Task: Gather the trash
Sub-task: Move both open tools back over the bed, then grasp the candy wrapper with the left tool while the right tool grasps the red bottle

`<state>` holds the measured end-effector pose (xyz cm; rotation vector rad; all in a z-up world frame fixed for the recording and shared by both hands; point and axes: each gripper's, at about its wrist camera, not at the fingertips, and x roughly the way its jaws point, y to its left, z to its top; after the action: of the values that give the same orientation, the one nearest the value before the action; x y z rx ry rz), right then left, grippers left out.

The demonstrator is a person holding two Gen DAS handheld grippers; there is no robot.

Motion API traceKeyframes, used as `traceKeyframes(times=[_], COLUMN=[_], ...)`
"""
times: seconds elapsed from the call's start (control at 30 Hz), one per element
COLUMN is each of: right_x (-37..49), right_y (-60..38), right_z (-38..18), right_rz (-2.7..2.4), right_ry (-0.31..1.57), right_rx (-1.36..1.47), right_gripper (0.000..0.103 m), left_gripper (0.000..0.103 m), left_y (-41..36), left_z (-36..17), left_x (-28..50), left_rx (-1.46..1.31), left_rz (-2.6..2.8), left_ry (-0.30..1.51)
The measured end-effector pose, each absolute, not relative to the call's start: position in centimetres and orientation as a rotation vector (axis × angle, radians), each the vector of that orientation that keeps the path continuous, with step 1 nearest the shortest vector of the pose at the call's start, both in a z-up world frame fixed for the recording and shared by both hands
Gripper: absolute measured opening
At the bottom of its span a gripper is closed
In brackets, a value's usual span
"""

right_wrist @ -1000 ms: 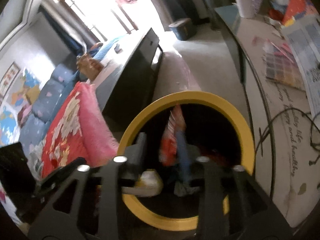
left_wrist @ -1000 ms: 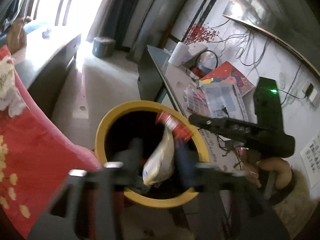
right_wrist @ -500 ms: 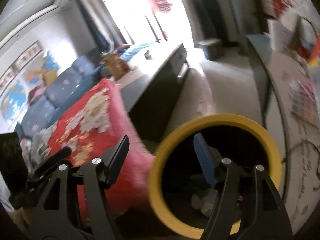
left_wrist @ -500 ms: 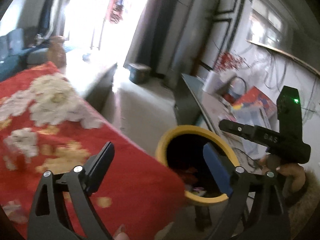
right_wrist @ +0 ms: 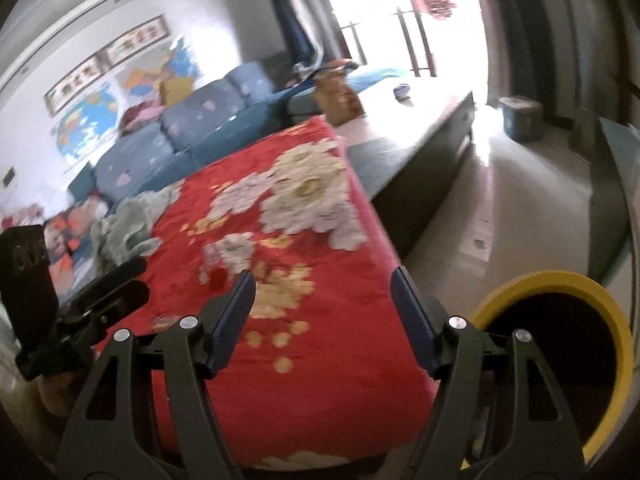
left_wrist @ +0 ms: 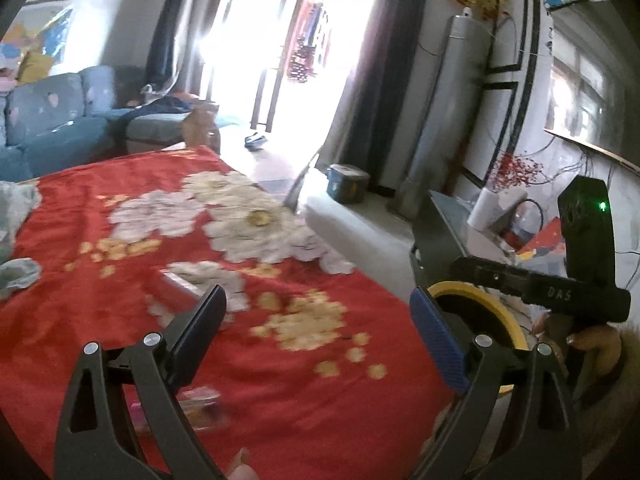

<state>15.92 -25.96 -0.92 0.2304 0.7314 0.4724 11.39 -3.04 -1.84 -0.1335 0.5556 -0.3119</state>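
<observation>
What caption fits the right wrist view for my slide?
Open right gripper over the red floral blanket, clear bottle ahead, yellow-rimmed bin at right.

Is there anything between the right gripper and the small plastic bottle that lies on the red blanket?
Nothing visible stands in the way. The right gripper is open and empty above the red blanket, and the plastic bottle lies just ahead, slightly left of its left finger, with only bare blanket between them.

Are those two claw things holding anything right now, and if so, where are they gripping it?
Nothing is held. The left claw and the right claw both stand open with only air between their jaws, above the red blanket beside the yellow bin.
</observation>
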Motion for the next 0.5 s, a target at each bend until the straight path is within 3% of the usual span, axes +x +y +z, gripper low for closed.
traceKeyframes(times=[0.5], right_x=[20.6], right_y=[-13.6], right_z=[-2.5], right_rz=[0.710], right_ry=[0.830], right_rx=[0.090], right_gripper=[0.062], left_gripper=[0.089], left_y=[4.2], left_z=[-6.0], left_x=[10.5], left_rx=[-0.034], left_rz=[-0.349], left_ry=[0.712])
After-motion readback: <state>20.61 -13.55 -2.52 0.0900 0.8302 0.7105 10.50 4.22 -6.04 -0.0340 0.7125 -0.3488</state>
